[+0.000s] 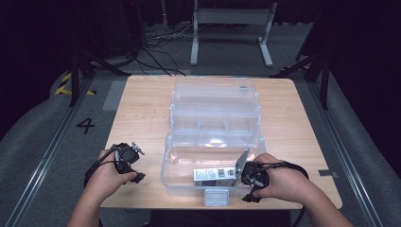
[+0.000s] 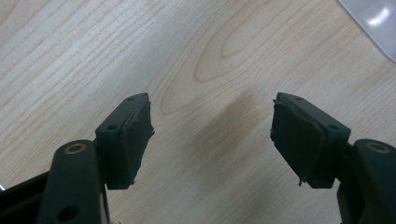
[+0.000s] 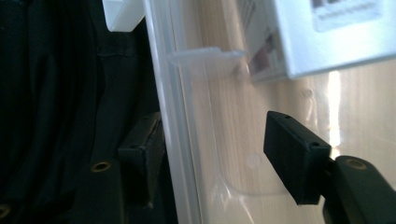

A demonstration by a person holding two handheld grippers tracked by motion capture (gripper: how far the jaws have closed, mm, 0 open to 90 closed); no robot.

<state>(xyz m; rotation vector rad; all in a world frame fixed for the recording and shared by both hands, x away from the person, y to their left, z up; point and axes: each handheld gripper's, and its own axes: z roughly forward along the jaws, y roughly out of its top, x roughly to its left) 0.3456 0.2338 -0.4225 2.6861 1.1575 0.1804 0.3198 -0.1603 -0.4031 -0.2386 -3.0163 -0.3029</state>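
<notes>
Bench: pale wooden top, carrying everything.
Box: clear plastic storage box, lid standing open, sitting mid-bench.
Carton: small white printed carton, lying inside the box against its near wall.
Right claw: jaws gaping, straddling that wall, one inside, one outside, pads not pressing.
Left claw: hanging wide over bare wood, holding nothing.
Advice: seat deeper, square to the wall, before closing.
</notes>
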